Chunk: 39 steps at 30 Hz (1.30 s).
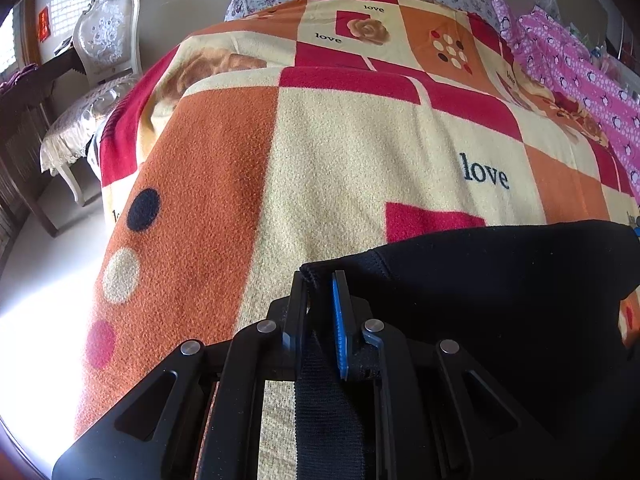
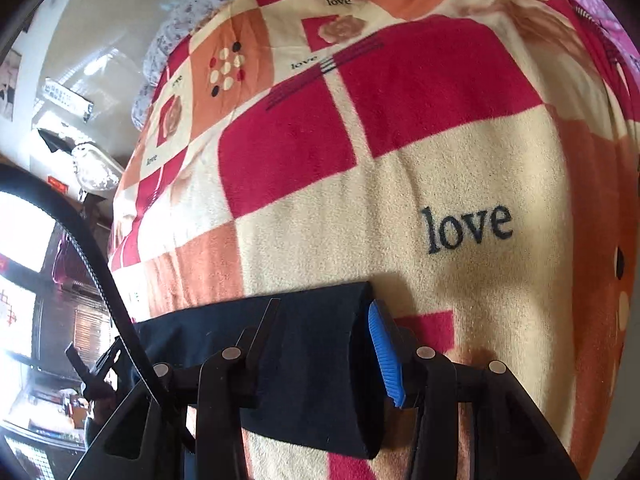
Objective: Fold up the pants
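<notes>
Left wrist view shows the left gripper (image 1: 320, 280) pinching a hem corner of the black fabric pants (image 1: 500, 280) over the checkered orange-red-cream fleece blanket (image 1: 340, 152), while the right gripper (image 2: 324, 312) stands spread around another pants (image 2: 316, 360) edge.

pants (image 1: 500, 280): i see plain black, ribbed at the hem.
blanket (image 1: 340, 140): i see cream, orange and crimson checks, black "love" lettering, tan roses, dots in black, cream and pink.
left gripper (image 1: 320, 280): i see black, with one blue pad.
right gripper (image 2: 324, 308): i see black, blue ridged pad.
side cloth (image 1: 580, 68): i see magenta with small penguins.
chair (image 1: 108, 32): i see white, floral lace.
</notes>
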### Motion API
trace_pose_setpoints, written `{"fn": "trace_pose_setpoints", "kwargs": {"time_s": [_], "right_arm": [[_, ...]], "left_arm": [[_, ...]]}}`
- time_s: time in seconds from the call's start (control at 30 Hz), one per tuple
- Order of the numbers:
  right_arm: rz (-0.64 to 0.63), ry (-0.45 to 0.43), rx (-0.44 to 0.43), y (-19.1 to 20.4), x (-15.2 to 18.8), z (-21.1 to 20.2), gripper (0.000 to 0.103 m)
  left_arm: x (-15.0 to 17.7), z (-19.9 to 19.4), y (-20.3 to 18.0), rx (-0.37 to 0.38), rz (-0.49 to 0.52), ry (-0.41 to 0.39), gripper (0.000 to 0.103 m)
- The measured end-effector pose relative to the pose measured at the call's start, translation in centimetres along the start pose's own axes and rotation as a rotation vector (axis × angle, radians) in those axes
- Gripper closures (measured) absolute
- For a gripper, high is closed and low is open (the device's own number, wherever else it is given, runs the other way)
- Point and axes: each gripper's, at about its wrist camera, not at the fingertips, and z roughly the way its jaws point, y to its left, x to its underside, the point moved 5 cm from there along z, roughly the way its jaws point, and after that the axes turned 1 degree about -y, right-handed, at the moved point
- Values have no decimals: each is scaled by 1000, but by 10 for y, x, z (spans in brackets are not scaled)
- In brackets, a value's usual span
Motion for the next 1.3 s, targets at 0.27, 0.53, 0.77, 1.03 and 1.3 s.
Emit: {"fn": "trace_pose_setpoints", "kwargs": {"time_s": [0.27, 0.53, 0.77, 1.03, 1.3], "right_arm": [[-53, 24, 51, -8, 4, 17, 88], [-220, -95, 10, 11, 6, -17, 101], [-461, -203, 9, 39, 52, -89, 101], [-723, -291, 21, 59, 168, -157, 102], [-773, -206, 117, 15, 264, -147, 102]], "left_arm": [[1, 0, 2, 17, -15, 2, 91], [-10, -21, -5, -34, 10, -60, 98], [-17, -104, -17, -57, 99, -224, 98], [67, -172, -23, -115, 265, -341, 98], [164, -151, 11, -41, 107, -198, 95]]}}
